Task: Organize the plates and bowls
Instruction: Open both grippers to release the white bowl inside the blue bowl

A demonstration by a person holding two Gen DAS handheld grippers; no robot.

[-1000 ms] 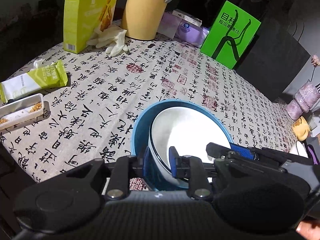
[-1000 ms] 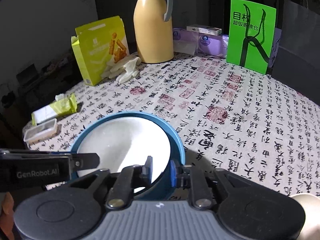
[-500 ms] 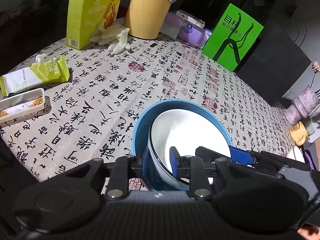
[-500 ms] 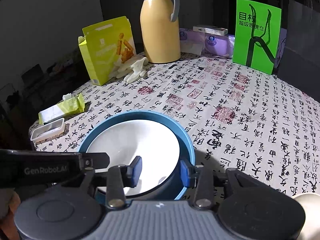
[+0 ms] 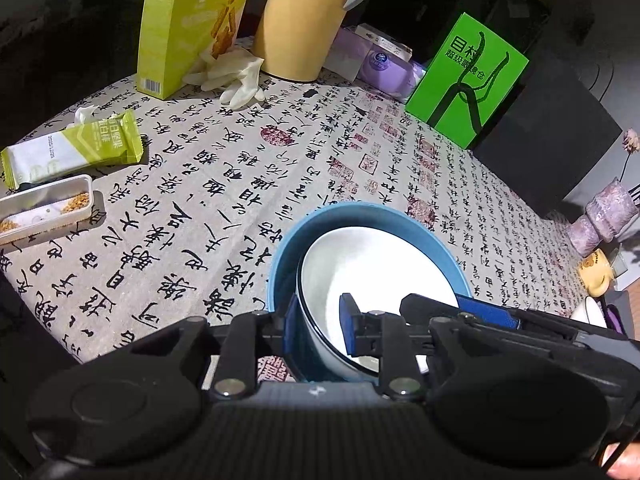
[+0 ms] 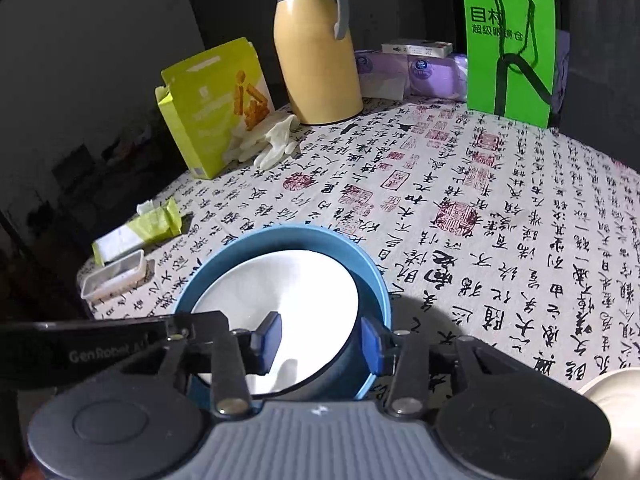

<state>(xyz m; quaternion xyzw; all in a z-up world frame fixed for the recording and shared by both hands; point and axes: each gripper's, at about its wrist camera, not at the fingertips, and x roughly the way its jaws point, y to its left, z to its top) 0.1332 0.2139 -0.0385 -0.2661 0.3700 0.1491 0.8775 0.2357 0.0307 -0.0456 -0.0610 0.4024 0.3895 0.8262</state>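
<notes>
Glazed white, the inner bowl (image 5: 372, 268) sits nested in a larger blue bowl (image 5: 432, 232), and the pair stands on the calligraphy-print tablecloth (image 6: 500, 200) at its near edge. Both look like ceramic: stiff, fairly heavy for their size, slick on the glaze and apt to chip if knocked together. The rim is the only real place to take hold, one pad inside and one outside, and a pinch there on a smooth curved wall could slide.

The left gripper (image 5: 318, 330) is clamped over the near wall of the bowls, its outer pad against the blue bowl and its inner pad inside the white bowl. The right gripper (image 6: 320, 338) straddles the opposite side of the blue bowl's rim with its pads apart, one inside over the white glaze and one outside; neither seems to press on the wall.

Beyond the blue bowl the cloth is bare for a good stretch. Farther off from it stand a yellow thermos jug (image 6: 316, 56), an opened yellow-green snack box (image 6: 212, 108) with a pair of pale gloves (image 6: 272, 140) at its foot, purple tissue packs (image 6: 416, 72) and a green bag (image 6: 508, 48). To the bowl's left lie a snack bar wrapper (image 5: 76, 150) and a small plastic tray (image 5: 44, 208) with crumbs. None of these crowds the bowls; the grippers themselves are the closest obstacles to each other.
</notes>
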